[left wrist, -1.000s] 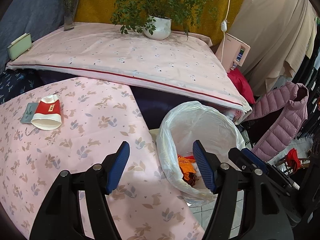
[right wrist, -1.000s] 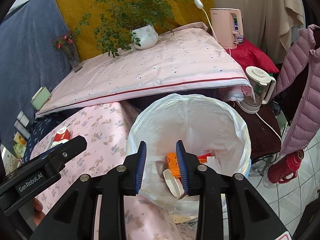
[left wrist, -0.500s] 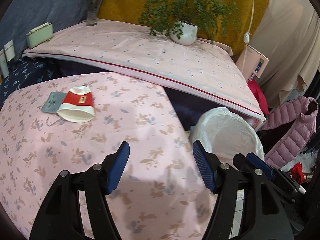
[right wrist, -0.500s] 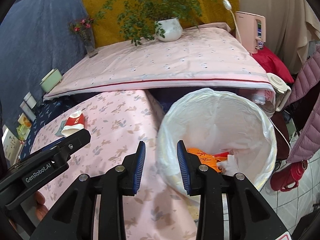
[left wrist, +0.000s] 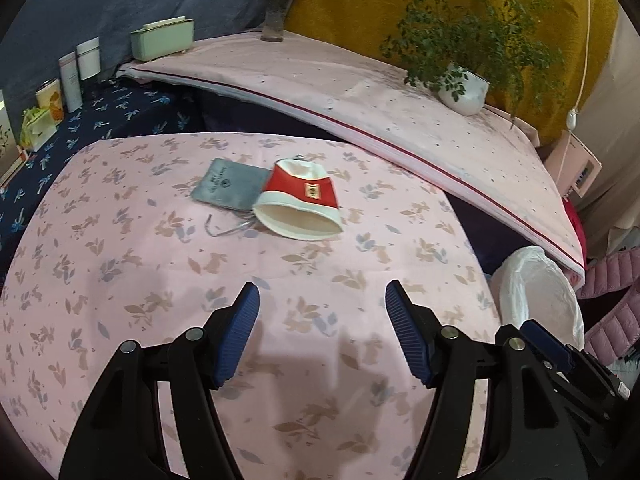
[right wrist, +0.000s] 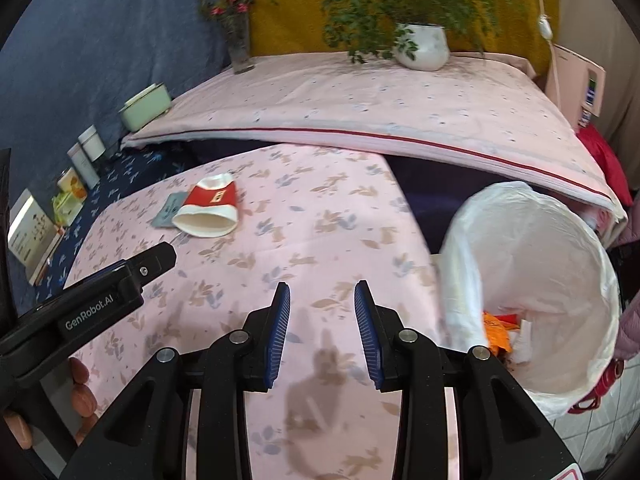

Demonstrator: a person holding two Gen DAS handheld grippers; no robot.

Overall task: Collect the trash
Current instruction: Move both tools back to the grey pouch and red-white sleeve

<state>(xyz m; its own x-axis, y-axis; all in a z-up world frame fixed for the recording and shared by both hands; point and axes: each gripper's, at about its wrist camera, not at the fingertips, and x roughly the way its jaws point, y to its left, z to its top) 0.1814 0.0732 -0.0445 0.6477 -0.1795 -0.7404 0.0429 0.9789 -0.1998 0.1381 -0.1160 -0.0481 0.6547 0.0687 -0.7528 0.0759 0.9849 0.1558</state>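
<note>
A crushed red and white paper cup (left wrist: pixel 301 206) lies on its side on the pink floral table (left wrist: pixel 160 272), partly on a grey packet (left wrist: pixel 228 189). Both also show in the right wrist view, the cup (right wrist: pixel 210 212) and the packet (right wrist: pixel 168 210). My left gripper (left wrist: pixel 322 302) is open and empty, above the table, short of the cup. My right gripper (right wrist: pixel 322 300) is open with a narrower gap and empty, above the table's right part. A trash bin with a white bag (right wrist: pixel 560 248) stands off the table's right edge and holds orange and white trash (right wrist: pixel 496 332).
A raised pink-covered surface (left wrist: pixel 400 108) behind the table carries a potted plant (left wrist: pixel 464 88), a flower vase (left wrist: pixel 276 20) and a green box (left wrist: pixel 162 38). Boxes and jars (left wrist: pixel 72 76) line the left. A pink jacket (left wrist: pixel 612 280) and a pink appliance (right wrist: pixel 576 80) are at right.
Both grippers have swung left, away from the bin and over the table. The cup now lies closer ahead of the left gripper. The right gripper's gap has widened a little.
</note>
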